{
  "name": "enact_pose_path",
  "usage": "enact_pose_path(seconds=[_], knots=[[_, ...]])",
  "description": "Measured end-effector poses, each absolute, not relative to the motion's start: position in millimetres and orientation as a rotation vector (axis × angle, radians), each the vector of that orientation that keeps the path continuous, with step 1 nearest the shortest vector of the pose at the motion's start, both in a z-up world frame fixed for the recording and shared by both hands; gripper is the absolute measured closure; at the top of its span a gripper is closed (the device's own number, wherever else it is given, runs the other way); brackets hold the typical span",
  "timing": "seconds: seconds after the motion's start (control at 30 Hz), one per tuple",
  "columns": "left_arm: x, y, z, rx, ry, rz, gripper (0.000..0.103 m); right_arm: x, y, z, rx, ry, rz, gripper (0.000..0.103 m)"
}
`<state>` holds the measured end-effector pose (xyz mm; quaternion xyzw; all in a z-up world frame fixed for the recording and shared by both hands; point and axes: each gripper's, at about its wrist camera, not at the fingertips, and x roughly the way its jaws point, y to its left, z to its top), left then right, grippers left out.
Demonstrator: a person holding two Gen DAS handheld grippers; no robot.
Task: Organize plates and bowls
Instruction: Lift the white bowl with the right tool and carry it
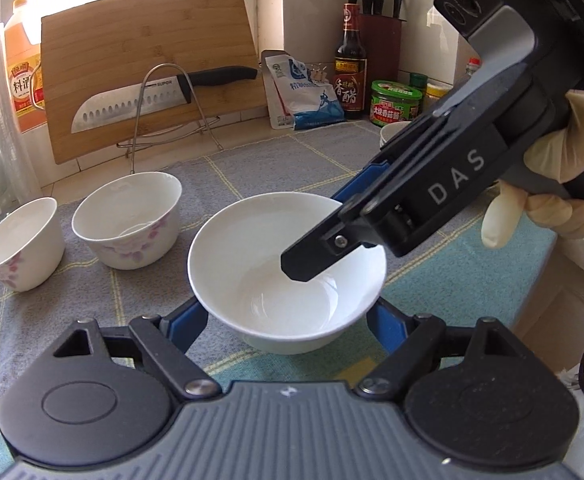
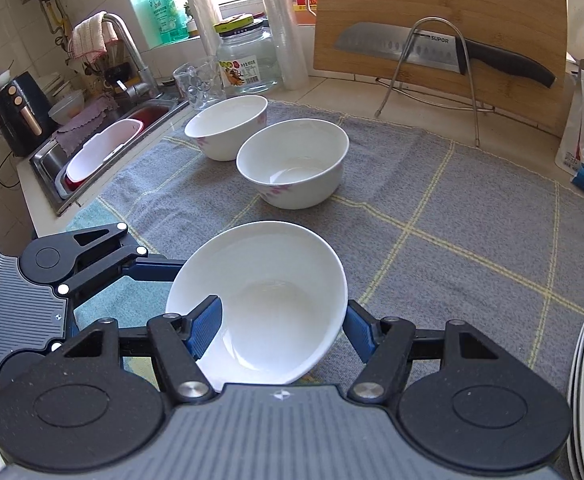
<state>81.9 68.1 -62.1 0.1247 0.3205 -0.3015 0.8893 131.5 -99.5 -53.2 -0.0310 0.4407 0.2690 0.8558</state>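
Finding the white bowl (image 1: 252,272) upright on the grey cloth (image 1: 252,176), left gripper (image 1: 286,316) parted around its body and right gripper (image 2: 282,330) parted across its rim, judged it light, rigid, slippery, breakable, best pinched at the rim.

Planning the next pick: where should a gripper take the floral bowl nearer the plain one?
On the near floral bowl, I'd pinch the rim, one finger inside, from above, on the side away from the far floral bowl. It stands upright, mouth open; the neighbour crowds the other side.
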Motion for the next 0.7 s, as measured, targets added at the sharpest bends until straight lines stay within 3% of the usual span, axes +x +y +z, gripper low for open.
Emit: enact_pose_path(seconds=[0.7], knots=[[86.5, 51.0, -69.8, 0.255, 0.718, -0.644, 0.017, 130.1, -117.9, -60.7, -0.079, 0.968, 0.584, 0.030]])
